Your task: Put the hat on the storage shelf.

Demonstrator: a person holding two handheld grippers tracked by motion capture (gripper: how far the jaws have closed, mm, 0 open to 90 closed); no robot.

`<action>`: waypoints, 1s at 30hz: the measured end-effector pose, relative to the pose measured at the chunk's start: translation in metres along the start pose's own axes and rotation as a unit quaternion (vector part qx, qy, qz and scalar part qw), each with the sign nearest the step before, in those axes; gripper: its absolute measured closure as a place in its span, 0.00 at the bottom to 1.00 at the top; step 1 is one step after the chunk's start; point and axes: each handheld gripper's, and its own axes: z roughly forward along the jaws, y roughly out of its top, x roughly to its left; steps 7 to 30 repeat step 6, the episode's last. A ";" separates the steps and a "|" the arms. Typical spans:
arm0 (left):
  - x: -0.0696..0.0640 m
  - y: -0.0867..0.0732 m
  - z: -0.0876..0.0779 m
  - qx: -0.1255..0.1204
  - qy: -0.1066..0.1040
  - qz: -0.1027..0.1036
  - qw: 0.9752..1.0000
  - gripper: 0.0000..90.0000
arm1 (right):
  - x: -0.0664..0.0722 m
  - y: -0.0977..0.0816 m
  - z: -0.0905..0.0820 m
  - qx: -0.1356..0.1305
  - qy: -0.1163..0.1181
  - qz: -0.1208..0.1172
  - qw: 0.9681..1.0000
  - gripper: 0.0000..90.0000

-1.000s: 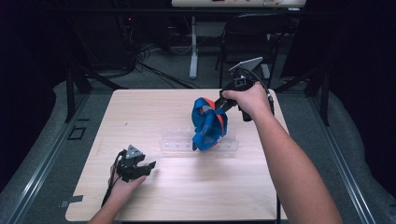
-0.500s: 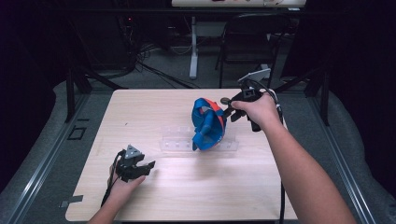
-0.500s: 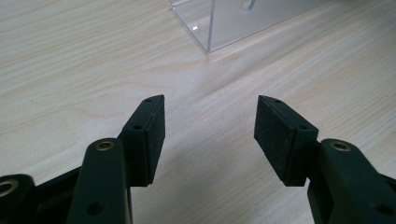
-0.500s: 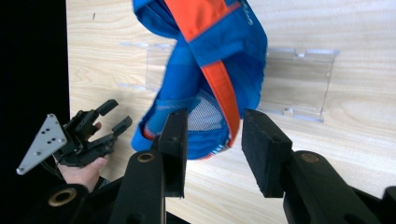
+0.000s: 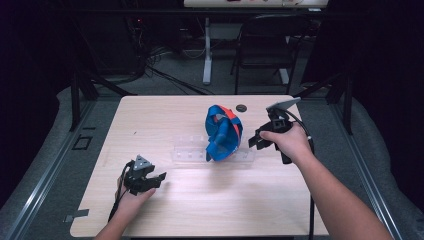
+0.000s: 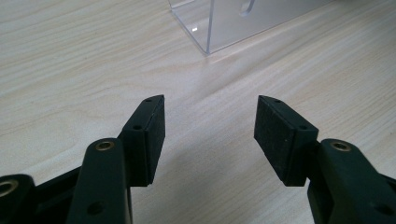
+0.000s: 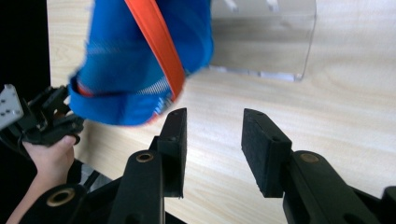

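A blue bag [image 5: 223, 132] with an orange strap sits slumped on a clear plastic stand [image 5: 190, 151] in the middle of the table. My right gripper [image 5: 256, 141] hovers just right of the bag, pointing at it. Its jaws have just been opening and stand open with nothing between them. In the right gripper view the bag [image 7: 135, 60] hangs just beyond the right gripper [image 7: 212, 149], and the stand [image 7: 266, 51] lies behind. My left gripper [image 5: 156, 180] rests open near the table's front left. In its own view the left gripper [image 6: 210, 135] is empty and faces a corner of the stand [image 6: 233, 21].
A small dark round object [image 5: 242, 107] lies behind the bag near the far edge of the wooden table [image 5: 200, 210]. A black chair [image 5: 265, 45] and cables stand on the floor beyond. The left gripper [image 7: 46, 121] in its hand shows far off in the right gripper view.
My right gripper has moved right and down, away from the top of the bag, with its jaws wider. The bag stays on the stand. The left gripper has not moved.
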 end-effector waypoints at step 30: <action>-0.003 0.001 0.001 0.001 0.000 0.004 1.000 0.48 | -0.022 -0.024 0.010 -0.006 -0.011 -0.022 1.000 0.67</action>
